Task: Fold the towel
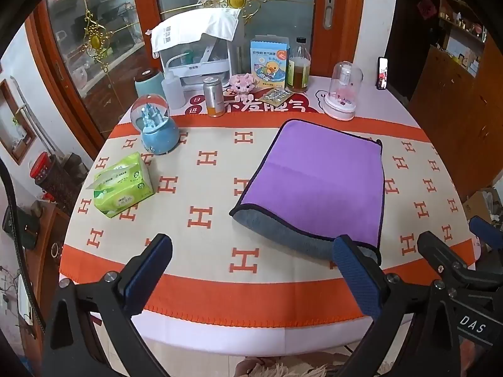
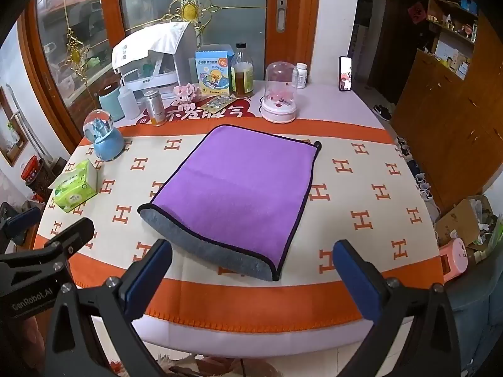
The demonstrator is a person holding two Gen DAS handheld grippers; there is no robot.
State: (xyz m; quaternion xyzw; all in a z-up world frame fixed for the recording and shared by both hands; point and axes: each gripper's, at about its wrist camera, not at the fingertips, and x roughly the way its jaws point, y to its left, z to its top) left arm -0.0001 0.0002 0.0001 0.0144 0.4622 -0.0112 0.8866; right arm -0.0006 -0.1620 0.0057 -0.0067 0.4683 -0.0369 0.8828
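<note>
A purple towel (image 1: 317, 182) with a grey underside and dark trim lies folded over on the orange and cream tablecloth; its grey fold faces the near edge. It also shows in the right wrist view (image 2: 239, 194). My left gripper (image 1: 254, 270) is open and empty, above the near table edge, to the left of the towel's near corner. My right gripper (image 2: 251, 270) is open and empty, just in front of the towel's near edge. The right gripper shows in the left wrist view (image 1: 456, 251) at the right, and the left gripper in the right wrist view (image 2: 47, 238) at the left.
A green tissue pack (image 1: 122, 185) and a blue snow globe (image 1: 157, 125) stand at the left. Bottles, a duck box (image 1: 270, 62), a white appliance (image 1: 201, 50) and a pink glass dome (image 1: 342, 91) line the back. A phone (image 2: 345, 73) stands at the back right.
</note>
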